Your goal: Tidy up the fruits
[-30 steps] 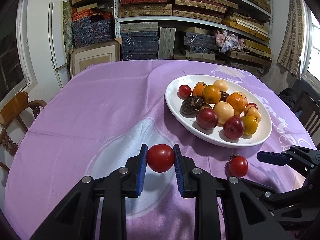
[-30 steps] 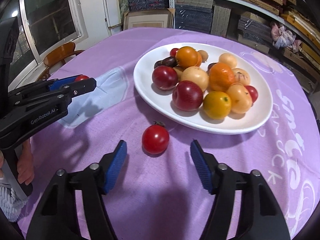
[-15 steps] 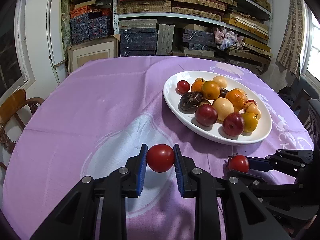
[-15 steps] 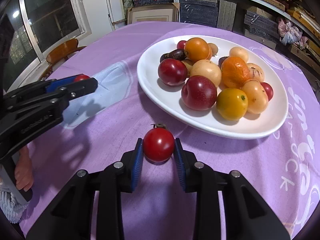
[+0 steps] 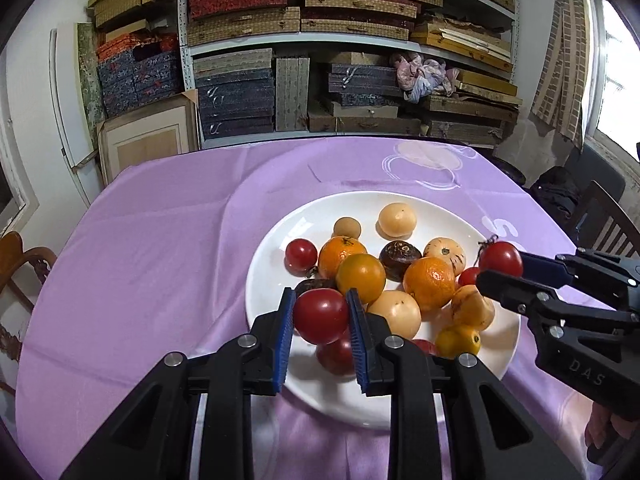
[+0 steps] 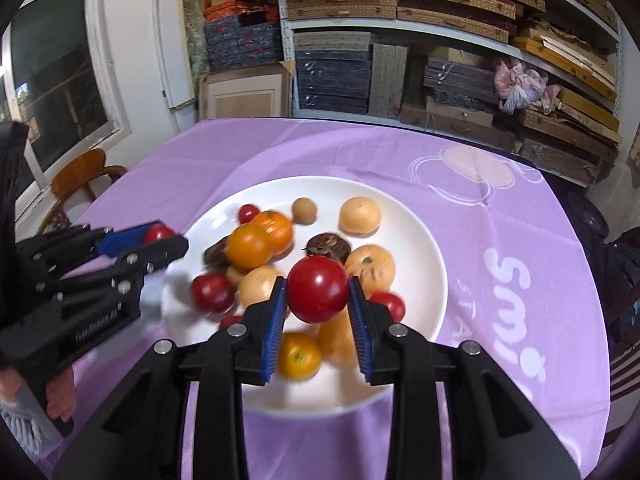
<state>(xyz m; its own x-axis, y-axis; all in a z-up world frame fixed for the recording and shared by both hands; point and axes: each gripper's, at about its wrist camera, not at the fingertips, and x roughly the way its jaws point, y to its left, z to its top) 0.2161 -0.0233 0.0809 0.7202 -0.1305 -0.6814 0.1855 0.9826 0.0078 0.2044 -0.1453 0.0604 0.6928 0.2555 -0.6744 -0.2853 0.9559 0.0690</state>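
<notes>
Each hand-held gripper, left (image 5: 321, 316) and right (image 6: 316, 305), clamps a tomato (image 5: 321, 315) (image 6: 317, 289) above the crowded plate (image 5: 272, 264); released onto piled fruit, either could likely roll off onto the surface (image 5: 160, 248).

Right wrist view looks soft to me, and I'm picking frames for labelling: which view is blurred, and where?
Right wrist view: fruit on the white plate smeared, held tomato sharp. Left wrist view: crisp throughout, fisheye bending the shelves.
</notes>
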